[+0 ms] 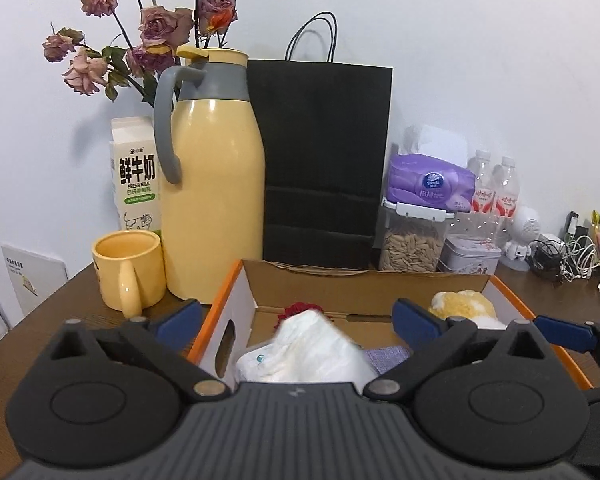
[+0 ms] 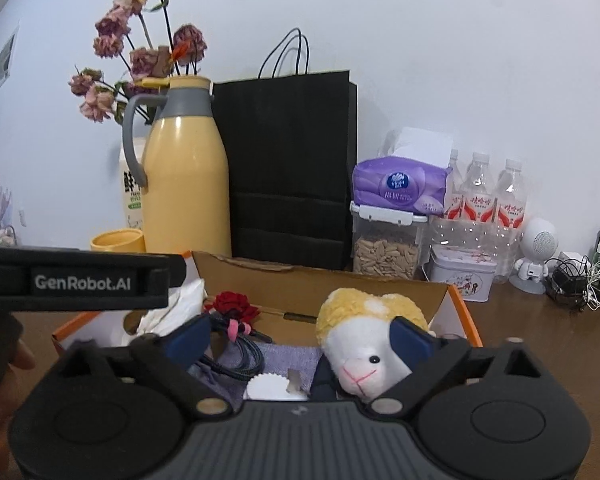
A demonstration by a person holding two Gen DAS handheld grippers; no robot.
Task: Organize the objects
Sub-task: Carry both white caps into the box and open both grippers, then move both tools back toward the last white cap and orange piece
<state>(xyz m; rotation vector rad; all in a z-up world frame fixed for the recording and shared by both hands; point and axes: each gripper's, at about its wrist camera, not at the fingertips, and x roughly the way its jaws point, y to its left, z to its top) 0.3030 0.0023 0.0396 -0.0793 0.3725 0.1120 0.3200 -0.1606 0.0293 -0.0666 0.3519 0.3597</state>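
Observation:
An open cardboard box (image 1: 364, 288) with an orange rim (image 2: 466, 312) sits on the brown table. It holds a white crumpled bag (image 1: 308, 348), a red fabric flower (image 2: 234, 306), a black cable (image 2: 240, 356), a purple cloth (image 2: 284, 360), a white lid (image 2: 266, 386) and a plush sheep (image 2: 360, 344). My left gripper (image 1: 298, 318) is open above the box's left part, fingers either side of the white bag. My right gripper (image 2: 300, 336) is open over the box, its right finger (image 2: 410, 338) against the sheep's head.
Behind the box stand a yellow thermos jug (image 1: 210, 176), a yellow mug (image 1: 128, 268), a milk carton (image 1: 134, 176), dried roses (image 1: 148, 28), a black paper bag (image 1: 320, 152), a seed jar (image 1: 412, 242) with a purple tissue pack (image 1: 428, 180), water bottles (image 2: 492, 196), a tin (image 2: 462, 276) and cables (image 2: 580, 276).

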